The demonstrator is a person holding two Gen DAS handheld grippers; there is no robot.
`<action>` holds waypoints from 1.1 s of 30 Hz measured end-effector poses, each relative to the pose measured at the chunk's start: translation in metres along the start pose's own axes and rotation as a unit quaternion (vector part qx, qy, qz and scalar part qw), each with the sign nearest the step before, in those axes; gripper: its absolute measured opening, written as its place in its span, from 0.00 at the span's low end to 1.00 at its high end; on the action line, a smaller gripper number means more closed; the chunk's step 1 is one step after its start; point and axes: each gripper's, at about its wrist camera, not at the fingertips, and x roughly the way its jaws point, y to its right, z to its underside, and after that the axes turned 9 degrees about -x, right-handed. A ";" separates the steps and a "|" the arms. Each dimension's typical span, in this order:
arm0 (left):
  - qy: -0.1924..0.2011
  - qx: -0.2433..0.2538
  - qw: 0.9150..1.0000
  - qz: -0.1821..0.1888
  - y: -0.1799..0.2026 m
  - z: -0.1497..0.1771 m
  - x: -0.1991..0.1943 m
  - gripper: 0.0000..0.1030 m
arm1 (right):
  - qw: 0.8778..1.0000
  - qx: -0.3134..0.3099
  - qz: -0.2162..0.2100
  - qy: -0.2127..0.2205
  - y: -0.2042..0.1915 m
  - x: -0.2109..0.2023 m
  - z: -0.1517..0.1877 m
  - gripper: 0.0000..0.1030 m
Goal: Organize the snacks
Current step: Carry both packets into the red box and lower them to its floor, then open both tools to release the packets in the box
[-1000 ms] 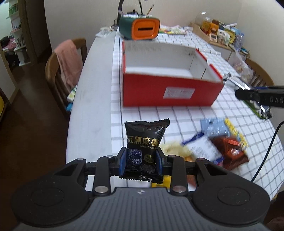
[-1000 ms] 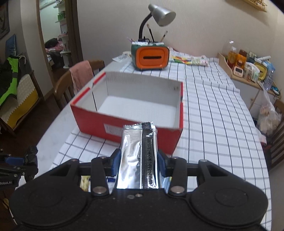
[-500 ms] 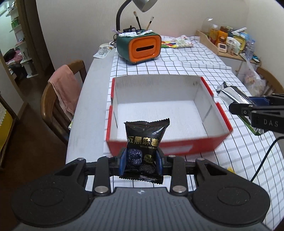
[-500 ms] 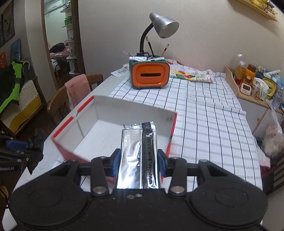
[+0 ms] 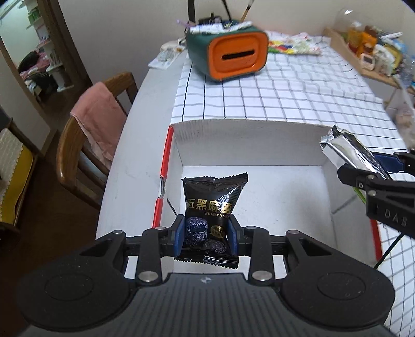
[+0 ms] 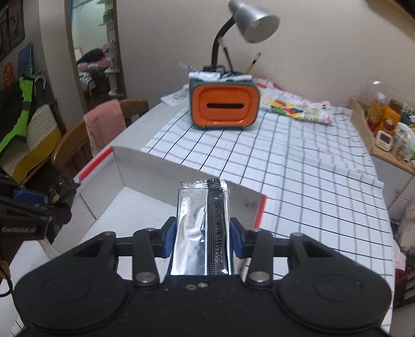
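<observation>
My left gripper (image 5: pixel 206 236) is shut on a black snack packet (image 5: pixel 212 207) with gold Chinese lettering, held upright over the left part of the red cardboard box (image 5: pixel 166 147) with a white inside. My right gripper (image 6: pixel 203 237) is shut on a silver foil snack packet (image 6: pixel 202 228), held over the box (image 6: pixel 145 166) near its far right corner. The right gripper and its silver packet (image 5: pixel 345 151) also show at the right of the left wrist view. The left gripper (image 6: pixel 33 210) shows at the left edge of the right wrist view.
An orange and green pen holder (image 6: pixel 224 106) with a desk lamp (image 6: pixel 255 22) stands at the far end of the checked tablecloth (image 6: pixel 298 160). A wooden chair with a pink towel (image 5: pixel 97 116) stands left of the table. A tray of bottles (image 6: pixel 384 121) is at the right.
Both grippers have moved forward with their packets, from in front of the box to over its inside. The loose snacks on the cloth have dropped out of view.
</observation>
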 end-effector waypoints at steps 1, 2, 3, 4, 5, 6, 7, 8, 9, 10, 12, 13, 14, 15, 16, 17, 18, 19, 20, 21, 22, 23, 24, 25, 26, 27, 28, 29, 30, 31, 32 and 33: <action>-0.005 -0.002 1.000 -0.006 0.001 -0.003 0.006 0.32 | 1.000 -0.007 -0.002 -0.005 0.000 0.006 -0.001 0.41; -0.011 -0.002 1.000 -0.011 0.003 -0.006 0.013 0.32 | 1.000 -0.013 -0.003 -0.011 -0.002 0.014 -0.001 0.41; -0.017 -0.001 1.000 -0.017 0.004 -0.009 0.019 0.32 | 1.000 -0.014 -0.004 -0.015 -0.004 0.021 -0.001 0.41; -0.022 -0.001 0.999 -0.024 0.006 -0.011 0.025 0.32 | 1.000 -0.016 -0.008 -0.020 -0.005 0.028 0.000 0.41; -0.028 -0.002 0.999 -0.029 0.008 -0.013 0.031 0.32 | 0.999 -0.021 -0.013 -0.026 -0.008 0.035 0.001 0.41; -0.035 -0.001 0.999 -0.029 0.008 -0.014 0.036 0.32 | 0.999 -0.026 -0.015 -0.031 -0.010 0.042 0.001 0.41; -0.041 0.001 0.999 -0.029 0.010 -0.016 0.041 0.32 | 0.999 -0.030 -0.017 -0.037 -0.013 0.048 0.002 0.40; -0.046 0.002 0.998 -0.032 0.012 -0.016 0.045 0.32 | 0.998 -0.032 -0.020 -0.043 -0.014 0.054 0.003 0.40; -0.054 0.004 0.998 -0.034 0.013 -0.016 0.051 0.32 | 0.998 -0.033 -0.026 -0.048 -0.015 0.060 0.005 0.40; -0.062 0.006 0.997 -0.036 0.015 -0.016 0.057 0.32 | 0.997 -0.035 -0.031 -0.054 -0.016 0.065 0.005 0.40; -0.077 0.009 0.996 -0.044 0.017 -0.015 0.067 0.32 | 0.996 -0.048 -0.037 -0.065 -0.020 0.073 0.009 0.40; -0.083 0.012 0.995 -0.046 0.018 -0.014 0.071 0.32 | 0.995 -0.057 -0.039 -0.069 -0.023 0.078 0.011 0.40; -0.086 0.014 0.995 -0.047 0.019 -0.013 0.074 0.32 | 0.994 -0.065 -0.043 -0.074 -0.026 0.082 0.013 0.40; -0.087 0.015 0.995 -0.048 0.021 -0.015 0.076 0.32 | 0.993 -0.072 -0.046 -0.079 -0.029 0.086 0.015 0.40; -0.089 0.016 0.995 -0.048 0.022 -0.015 0.077 0.32 | 0.992 -0.077 -0.047 -0.084 -0.030 0.089 0.018 0.40; -0.091 0.021 0.994 -0.049 0.023 -0.015 0.078 0.32 | 0.992 -0.080 -0.046 -0.088 -0.032 0.092 0.020 0.40; -0.093 0.027 0.994 -0.052 0.025 -0.016 0.079 0.32 | 0.991 -0.082 -0.047 -0.094 -0.033 0.095 0.021 0.40; -0.095 0.032 0.993 -0.056 0.027 -0.016 0.080 0.32 | 0.990 -0.081 -0.050 -0.103 -0.033 0.098 0.022 0.40; -0.097 0.036 0.993 -0.057 0.029 -0.016 0.081 0.32 | 0.990 -0.081 -0.054 -0.105 -0.034 0.099 0.022 0.40; -0.100 0.038 0.993 -0.057 0.030 -0.017 0.081 0.32 | 0.989 -0.085 -0.054 -0.108 -0.035 0.100 0.022 0.40; -0.101 0.040 0.992 -0.058 0.031 -0.017 0.082 0.32 | 0.988 -0.091 -0.052 -0.113 -0.037 0.101 0.022 0.40; -0.103 0.042 0.992 -0.059 0.032 -0.018 0.082 0.32 | 0.987 -0.096 -0.051 -0.121 -0.038 0.102 0.022 0.40; -0.105 0.043 0.992 -0.061 0.033 -0.018 0.083 0.32 | 0.985 -0.099 -0.050 -0.131 -0.039 0.105 0.023 0.40; -0.108 0.045 0.991 -0.063 0.034 -0.018 0.084 0.32 | 0.984 -0.097 -0.050 -0.141 -0.039 0.108 0.023 0.40; -0.110 0.047 0.991 -0.064 0.035 -0.019 0.085 0.32 | 0.984 -0.094 -0.050 -0.146 -0.038 0.109 0.023 0.40; -0.111 0.048 0.990 -0.065 0.035 -0.020 0.086 0.32 | 0.983 -0.093 -0.050 -0.148 -0.037 0.109 0.023 0.40; -0.111 0.051 0.990 -0.067 0.036 -0.020 0.086 0.32 | 0.983 -0.093 -0.051 -0.149 -0.037 0.109 0.022 0.40; -0.110 0.052 0.990 -0.070 0.036 -0.019 0.085 0.32 | 0.983 -0.095 -0.051 -0.149 -0.037 0.108 0.022 0.40; -0.108 0.052 0.990 -0.071 0.035 -0.019 0.086 0.32 | 0.982 -0.099 -0.050 -0.151 -0.037 0.108 0.022 0.40; -0.107 0.049 0.990 -0.072 0.034 -0.020 0.085 0.32 | 0.982 -0.100 -0.051 -0.153 -0.037 0.108 0.022 0.40; -0.105 0.045 0.991 -0.070 0.033 -0.020 0.084 0.32 | 0.982 -0.099 -0.052 -0.151 -0.037 0.107 0.021 0.40; -0.103 0.039 0.992 -0.065 0.031 -0.020 0.083 0.32 | 0.983 -0.096 -0.053 -0.148 -0.036 0.106 0.020 0.40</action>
